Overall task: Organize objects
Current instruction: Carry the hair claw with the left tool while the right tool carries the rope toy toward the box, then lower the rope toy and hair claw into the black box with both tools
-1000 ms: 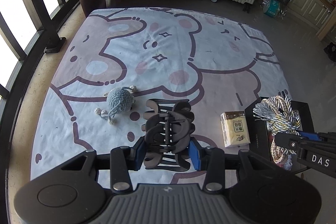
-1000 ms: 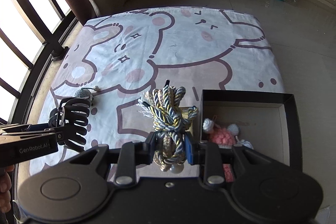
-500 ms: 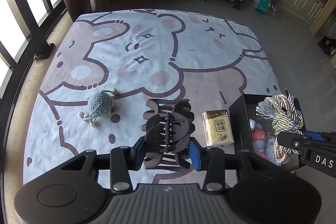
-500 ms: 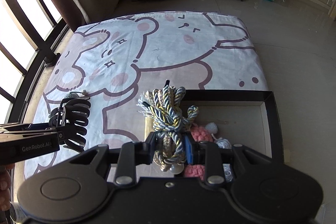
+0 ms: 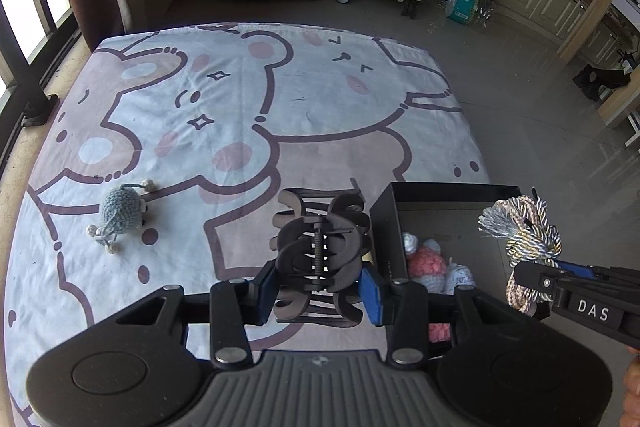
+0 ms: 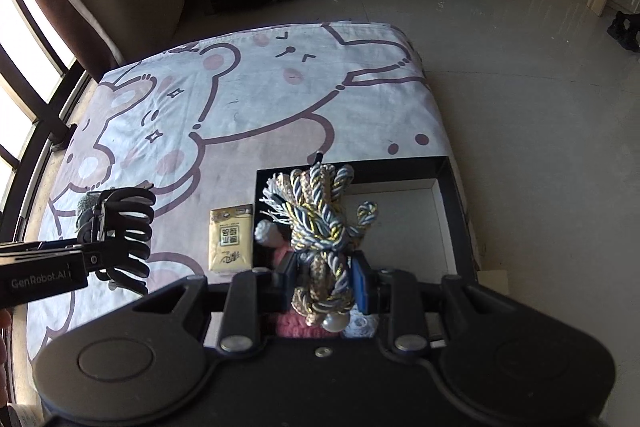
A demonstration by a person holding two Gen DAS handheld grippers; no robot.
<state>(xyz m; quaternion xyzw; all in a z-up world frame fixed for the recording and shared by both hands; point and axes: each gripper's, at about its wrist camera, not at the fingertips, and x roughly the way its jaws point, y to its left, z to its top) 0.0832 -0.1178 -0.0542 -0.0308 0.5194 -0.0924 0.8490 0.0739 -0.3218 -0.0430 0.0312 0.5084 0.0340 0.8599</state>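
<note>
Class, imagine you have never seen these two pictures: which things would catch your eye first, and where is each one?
First, the large black plastic claw hair clip, clamped in the left gripper above the cartoon-bear blanket. Next, the knotted bundle of blue, white and gold twisted cord, pinched in the right gripper over the open black box, which holds pink and pale knitted toys. A small blue-grey crocheted toy lies alone on the blanket, far left.

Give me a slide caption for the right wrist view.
Right gripper holds a braided cord bundle over the black box.
</note>
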